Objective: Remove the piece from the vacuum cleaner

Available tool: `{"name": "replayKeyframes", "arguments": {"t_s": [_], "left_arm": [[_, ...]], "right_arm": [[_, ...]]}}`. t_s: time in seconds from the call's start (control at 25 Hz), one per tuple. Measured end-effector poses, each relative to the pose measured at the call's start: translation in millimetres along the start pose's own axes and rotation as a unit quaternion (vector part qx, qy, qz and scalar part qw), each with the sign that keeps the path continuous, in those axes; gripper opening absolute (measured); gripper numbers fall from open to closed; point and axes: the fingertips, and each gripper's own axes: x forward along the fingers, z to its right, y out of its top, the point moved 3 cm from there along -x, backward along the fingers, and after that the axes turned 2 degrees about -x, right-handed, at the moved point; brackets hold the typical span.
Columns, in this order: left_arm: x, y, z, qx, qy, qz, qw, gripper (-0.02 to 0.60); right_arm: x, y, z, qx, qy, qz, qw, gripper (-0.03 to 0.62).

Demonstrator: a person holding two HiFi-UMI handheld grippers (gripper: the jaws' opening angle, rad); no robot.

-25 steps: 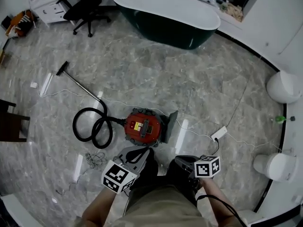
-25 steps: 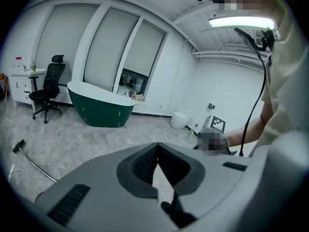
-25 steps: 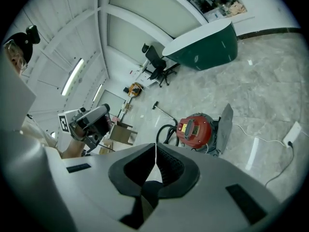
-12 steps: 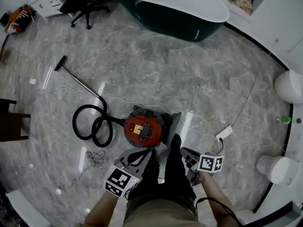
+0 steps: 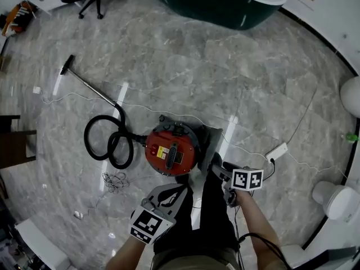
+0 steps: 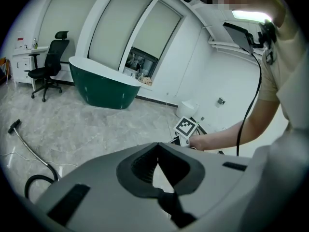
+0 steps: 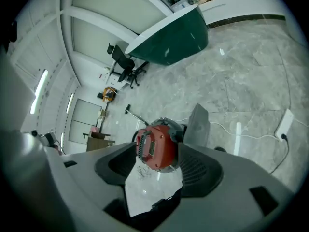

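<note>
The red canister vacuum cleaner (image 5: 170,151) sits out on the grey marbled floor (image 5: 185,66), well clear of the dark green bathtub (image 5: 225,7) at the room's far edge. A grey flat panel (image 5: 209,144) stands upright against the vacuum's right side, touching the body. The black hose (image 5: 106,145) coils on the floor to the left. From it the metal wand (image 5: 93,91) runs off to a floor nozzle (image 5: 67,65). The right gripper (image 7: 155,153) is spread, its jaws having just been opening, and nothing is pinched; the vacuum shows beyond the gap. The left gripper (image 6: 155,145) has its jaws pressed together, empty. A white power strip (image 5: 278,150) lies on the floor to the vacuum's right.
</note>
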Motion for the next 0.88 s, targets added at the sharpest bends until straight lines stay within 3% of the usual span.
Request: {"name": "replayKeyframes", "arguments": {"t_s": [0.04, 0.08, 0.28, 0.88], "left_arm": [[6, -6, -3, -0.002, -0.001, -0.002, 1.0, 0.003], [12, -13, -6, -0.006, -0.002, -0.006, 1.0, 0.003], [46, -44, -24, -0.026, -0.003, -0.026, 0.9993, 0.003], [79, -113, -45, -0.082, -0.001, -0.045, 0.9956, 0.003]], "right_arm": [[9, -2, 9, -0.008, -0.011, -0.01, 1.0, 0.273], [18, -5, 18, -0.015, -0.021, -0.018, 1.0, 0.288], [67, -7, 62, -0.017, -0.053, -0.05, 0.997, 0.314], [157, -14, 115, -0.04, -0.096, -0.1, 0.99, 0.316]]}}
